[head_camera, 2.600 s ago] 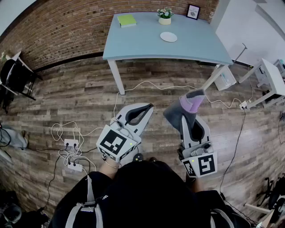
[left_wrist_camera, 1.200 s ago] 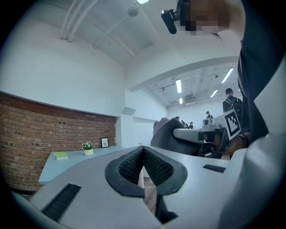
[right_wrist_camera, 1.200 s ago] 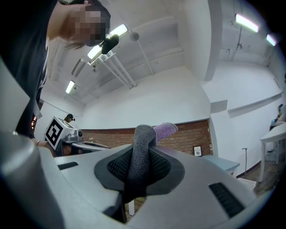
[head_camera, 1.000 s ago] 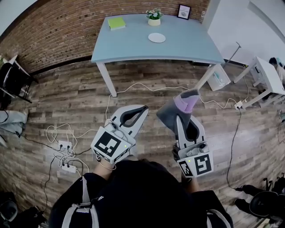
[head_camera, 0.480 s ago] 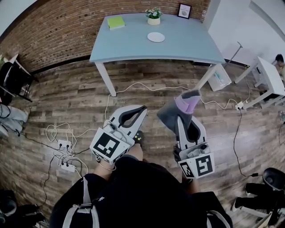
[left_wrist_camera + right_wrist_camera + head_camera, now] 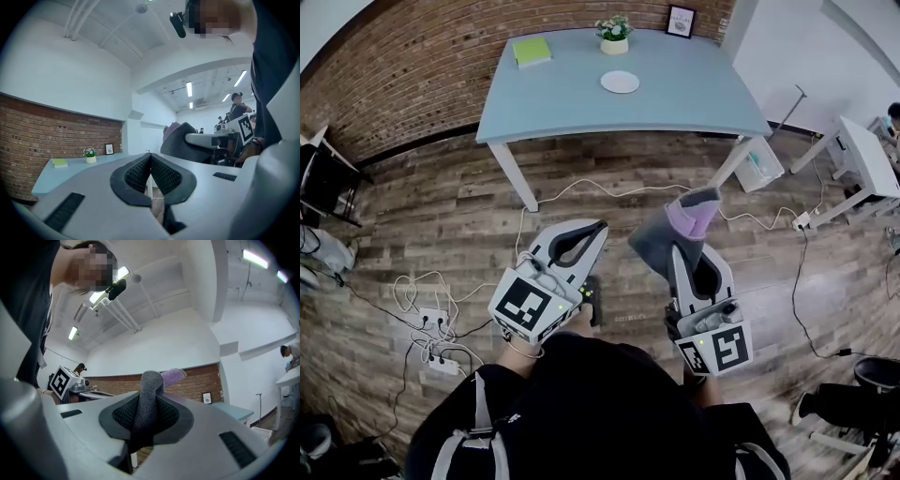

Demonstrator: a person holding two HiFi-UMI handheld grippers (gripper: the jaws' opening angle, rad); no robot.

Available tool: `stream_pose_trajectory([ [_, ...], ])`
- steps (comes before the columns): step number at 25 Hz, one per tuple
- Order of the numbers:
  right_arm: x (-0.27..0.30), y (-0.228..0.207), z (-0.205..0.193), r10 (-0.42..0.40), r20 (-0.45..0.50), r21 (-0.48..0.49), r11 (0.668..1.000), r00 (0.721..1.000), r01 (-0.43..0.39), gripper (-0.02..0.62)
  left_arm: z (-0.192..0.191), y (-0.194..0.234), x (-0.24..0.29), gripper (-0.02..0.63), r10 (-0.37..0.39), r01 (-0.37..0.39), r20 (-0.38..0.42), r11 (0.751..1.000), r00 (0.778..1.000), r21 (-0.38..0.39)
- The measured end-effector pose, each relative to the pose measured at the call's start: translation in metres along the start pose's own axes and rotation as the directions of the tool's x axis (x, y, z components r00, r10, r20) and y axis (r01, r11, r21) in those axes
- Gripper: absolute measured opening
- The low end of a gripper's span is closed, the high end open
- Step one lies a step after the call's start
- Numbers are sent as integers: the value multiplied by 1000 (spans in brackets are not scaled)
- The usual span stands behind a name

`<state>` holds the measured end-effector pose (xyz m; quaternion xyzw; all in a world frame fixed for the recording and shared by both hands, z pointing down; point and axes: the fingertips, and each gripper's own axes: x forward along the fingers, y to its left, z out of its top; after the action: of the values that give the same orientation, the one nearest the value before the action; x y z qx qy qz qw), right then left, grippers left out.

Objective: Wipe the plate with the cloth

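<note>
White cables and power strips [image 6: 431, 323] are seen on the wooden floor [image 6: 441, 206] at the left. The left gripper [image 6: 600, 227] is held above that floor, well short of the table. Its jaws are pressed together and nothing is caught between them. On the blue-grey table [image 6: 562, 98], a green pad [image 6: 532, 51] is laid at the far left corner. A potted plant [image 6: 613, 34] is set at the far edge and a small framed picture [image 6: 681, 21] at the far right corner. The white plate [image 6: 620, 82] is placed just in front of the plant, near the far edge, and is touched by nothing. Further right, the grey and purple cloth [image 6: 661, 242] is pinched between the jaws of the right gripper [image 6: 684, 253]. It is held over the floor, well apart from the plate.
</note>
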<state>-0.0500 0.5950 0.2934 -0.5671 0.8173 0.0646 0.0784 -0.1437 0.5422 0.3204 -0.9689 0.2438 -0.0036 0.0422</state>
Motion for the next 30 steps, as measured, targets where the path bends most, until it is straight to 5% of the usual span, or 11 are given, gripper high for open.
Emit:
stream_pose_trajectory([
  [30,163,-82,-28,-16,-17,-3,1000,1000,16,60,-11,146,105,6,-33,33,-25,999,999,1],
])
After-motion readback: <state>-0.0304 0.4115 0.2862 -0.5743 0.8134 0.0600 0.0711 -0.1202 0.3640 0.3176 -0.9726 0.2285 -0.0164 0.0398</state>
